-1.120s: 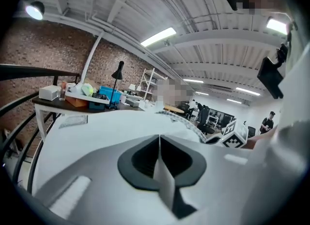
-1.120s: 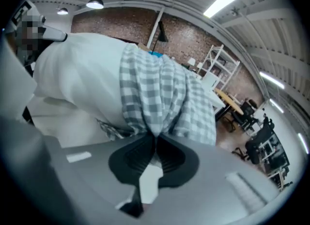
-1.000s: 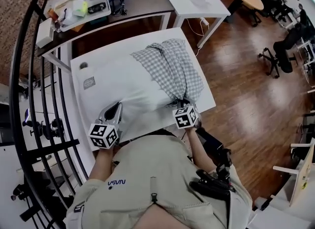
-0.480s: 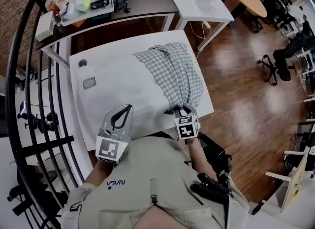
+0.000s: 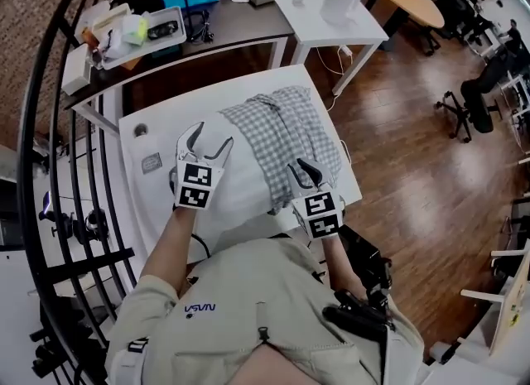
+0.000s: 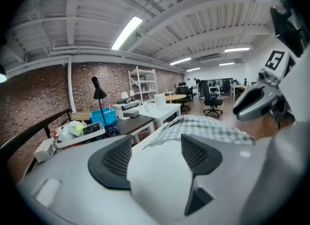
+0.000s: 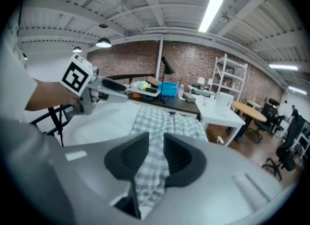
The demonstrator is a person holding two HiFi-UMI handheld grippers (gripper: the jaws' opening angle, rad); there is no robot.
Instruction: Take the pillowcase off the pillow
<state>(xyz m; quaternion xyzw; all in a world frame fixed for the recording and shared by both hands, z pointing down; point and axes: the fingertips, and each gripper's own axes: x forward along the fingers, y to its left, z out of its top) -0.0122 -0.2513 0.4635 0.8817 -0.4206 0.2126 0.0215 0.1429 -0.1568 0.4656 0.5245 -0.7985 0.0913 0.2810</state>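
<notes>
Seen from above, a person stands at the near edge of a white rectangular table with a gripper in each hand. A plump white pillow lies across the table. A grey-and-white checked cloth pillowcase lies rumpled over its right part.

The pillowcase forms a long band. Its long axis runs straight away from the person, from the near table edge towards the far one. Its near end lies just ahead of and below the right gripper, which is much the nearer of the two. The bare pillow lies to the left of the cloth, under the left gripper.

The left gripper's jaws have just been opening and now stand wide apart. Only the pillow's white surface shows between them, and nothing is held. The right gripper's jaws have also just been opening and stand part-way apart. In the right gripper view, the checked cloth fills the gap between them. The pads do not appear to pinch it (a close call, since the cloth reaches both pads).

Both forearms reach forward from the body, and both grippers are raised over the table and tilt gently downward. The left reaches further across the table than the right.
</notes>
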